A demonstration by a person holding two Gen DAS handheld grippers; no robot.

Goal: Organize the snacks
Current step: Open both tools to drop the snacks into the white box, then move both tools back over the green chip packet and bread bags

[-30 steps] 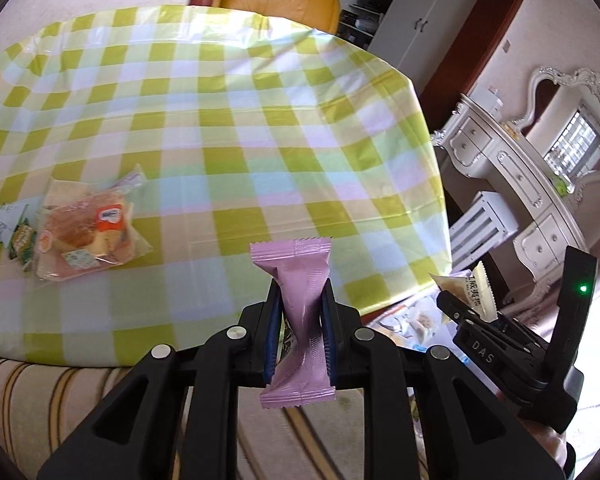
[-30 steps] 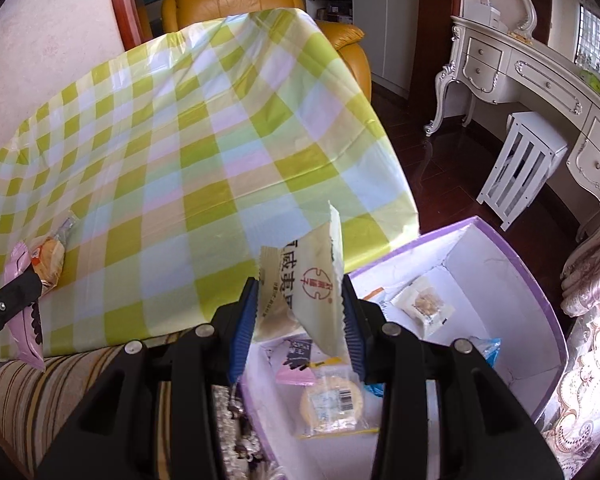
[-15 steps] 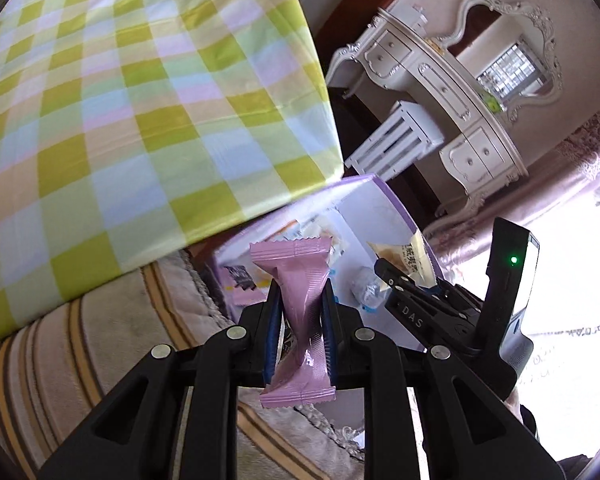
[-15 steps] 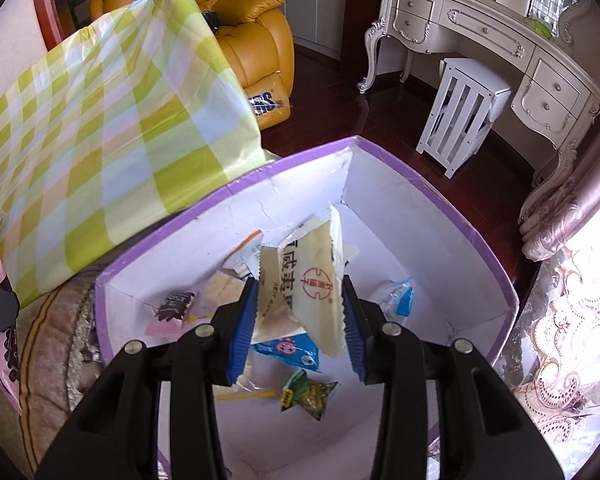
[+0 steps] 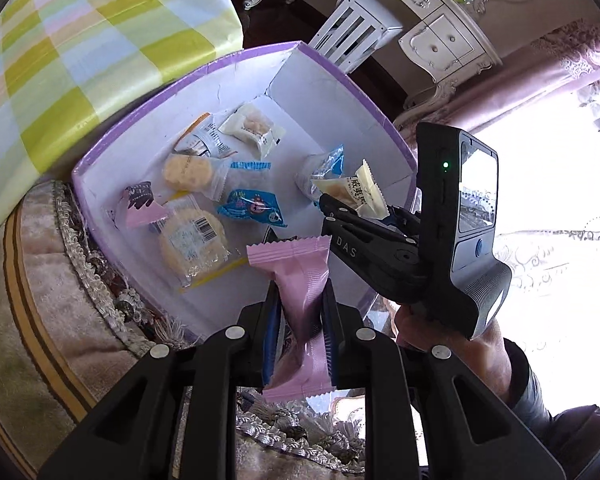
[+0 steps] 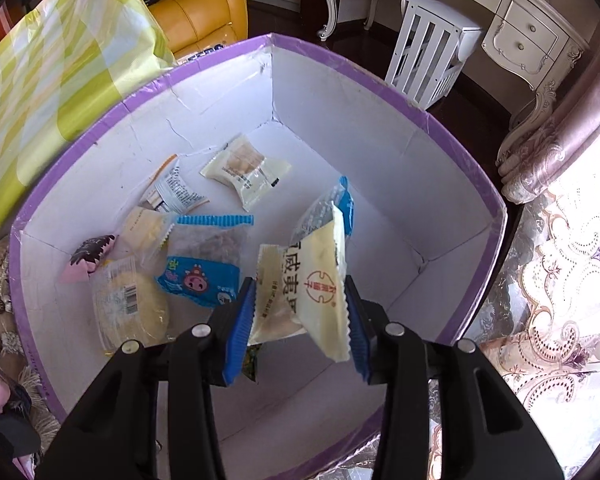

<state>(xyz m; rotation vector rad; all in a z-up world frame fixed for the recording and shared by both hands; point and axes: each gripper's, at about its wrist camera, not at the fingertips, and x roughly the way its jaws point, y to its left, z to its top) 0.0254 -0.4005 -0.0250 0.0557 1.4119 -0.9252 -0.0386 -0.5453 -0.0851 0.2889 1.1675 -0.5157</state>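
A purple-rimmed white box (image 5: 220, 60) holds several wrapped snacks, among them a blue packet (image 6: 198, 280) and a round cake in clear wrap (image 6: 128, 308). My left gripper (image 5: 300, 300) is shut on a pink snack packet (image 5: 296, 276), held upright over the box's near edge. My right gripper (image 6: 300, 292) hangs inside the box (image 6: 340, 64) with a cream packet (image 6: 312, 280) bearing red print between its blue pads. Its jaws are opening, and the pads still touch the packet. In the left wrist view the right gripper (image 5: 356, 208) is on the right, over the box, held by a person's hand.
A table with a green-and-yellow checked cloth (image 5: 80, 40) borders the box at upper left. The box rests on a fringed, striped seat (image 5: 40, 320). Beyond it stand a yellow armchair (image 6: 196, 4), a white stool (image 6: 428, 52) and an ornate white dresser (image 6: 532, 32).
Both grippers have swung away from the table and tilted down over the box. The right one has sunk inside it, with its pads slightly wider around the cream packet.
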